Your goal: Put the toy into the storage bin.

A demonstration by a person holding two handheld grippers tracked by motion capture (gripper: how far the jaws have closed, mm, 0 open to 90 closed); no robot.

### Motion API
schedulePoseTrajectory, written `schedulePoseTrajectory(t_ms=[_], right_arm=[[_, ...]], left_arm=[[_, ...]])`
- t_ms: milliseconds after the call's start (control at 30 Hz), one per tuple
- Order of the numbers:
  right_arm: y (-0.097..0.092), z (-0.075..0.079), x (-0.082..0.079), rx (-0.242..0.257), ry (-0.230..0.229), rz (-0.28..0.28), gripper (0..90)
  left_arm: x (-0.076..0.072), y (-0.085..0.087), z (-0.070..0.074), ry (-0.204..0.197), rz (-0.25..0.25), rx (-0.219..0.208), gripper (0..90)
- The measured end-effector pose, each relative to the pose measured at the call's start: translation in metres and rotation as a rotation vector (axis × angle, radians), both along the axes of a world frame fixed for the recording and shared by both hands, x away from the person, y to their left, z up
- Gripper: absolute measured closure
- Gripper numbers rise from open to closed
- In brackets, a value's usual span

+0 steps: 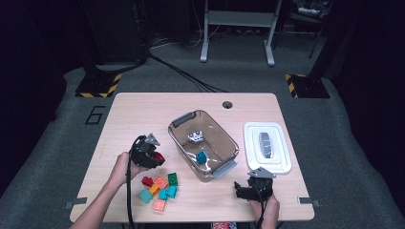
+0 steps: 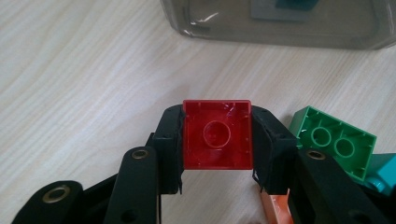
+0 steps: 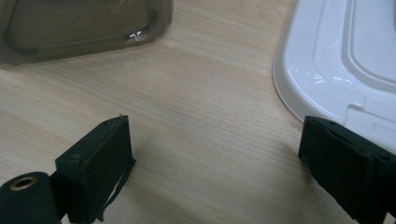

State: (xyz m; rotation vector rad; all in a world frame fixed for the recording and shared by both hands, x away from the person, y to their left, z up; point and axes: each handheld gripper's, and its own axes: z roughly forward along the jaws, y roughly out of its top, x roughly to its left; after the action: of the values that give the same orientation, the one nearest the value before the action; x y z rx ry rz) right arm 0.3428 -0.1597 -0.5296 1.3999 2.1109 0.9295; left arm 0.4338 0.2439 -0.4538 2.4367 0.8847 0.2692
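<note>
Pale wood grain covers the table (image 1: 143, 109), which stands on grey carpet with cables running across the floor behind it. Near the middle sits a clear smoky bin (image 1: 203, 143) holding a teal block (image 1: 201, 157) and a small white piece, and to its right lies the white lid (image 1: 266, 147), flat and apart from the bin. At the near left a loose pile of bricks (image 1: 159, 188) in red, orange, teal and green lies on the wood, just beside the left gripper (image 1: 154, 156); in the left gripper view a green brick (image 2: 334, 140) rests close to the right of the jaws, with an orange one (image 2: 275, 210) partly hidden under them. The left gripper's jaws press from both sides on a red brick (image 2: 217, 135), its hollow underside facing the camera, held clear above the tabletop with the bin's wall ahead of it. The right gripper (image 3: 215, 163) sits near the front edge with its jaws spread wide and nothing between them, the lid's corner just beyond one jaw
</note>
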Motion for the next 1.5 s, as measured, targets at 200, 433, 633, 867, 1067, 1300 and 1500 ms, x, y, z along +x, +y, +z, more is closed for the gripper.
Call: schedulePoseTrajectory(t_ms=[200,433,633,867,1067,1300,1500], right_arm=[[0.000,0.000,0.000,0.003,0.001,0.001,8.8],[0.000,0.000,0.000,0.002,0.001,0.000,8.8],[0.000,0.000,0.000,0.000,-0.001,-0.001,8.8],[0.000,0.000,0.000,-0.001,-0.001,-0.001,8.9],[0.000,0.000,0.000,0.000,-0.002,-0.003,9.0],[0.000,0.000,0.000,0.000,-0.002,-0.004,9.1],[0.000,0.000,0.000,-0.001,-0.002,-0.005,9.1]], left_arm=[[0.002,0.004,0.014,-0.017,0.008,-0.018,58.7],[0.003,0.007,0.028,-0.035,0.003,-0.027,58.7],[0.007,0.008,0.041,-0.047,0.001,-0.042,58.7],[0.010,0.005,0.059,-0.072,-0.003,-0.048,58.7],[0.012,0.001,0.072,-0.095,-0.012,-0.052,58.7],[0.016,-0.006,0.083,-0.104,-0.028,-0.047,58.7],[0.018,-0.013,0.092,-0.118,-0.035,-0.050,58.7]])
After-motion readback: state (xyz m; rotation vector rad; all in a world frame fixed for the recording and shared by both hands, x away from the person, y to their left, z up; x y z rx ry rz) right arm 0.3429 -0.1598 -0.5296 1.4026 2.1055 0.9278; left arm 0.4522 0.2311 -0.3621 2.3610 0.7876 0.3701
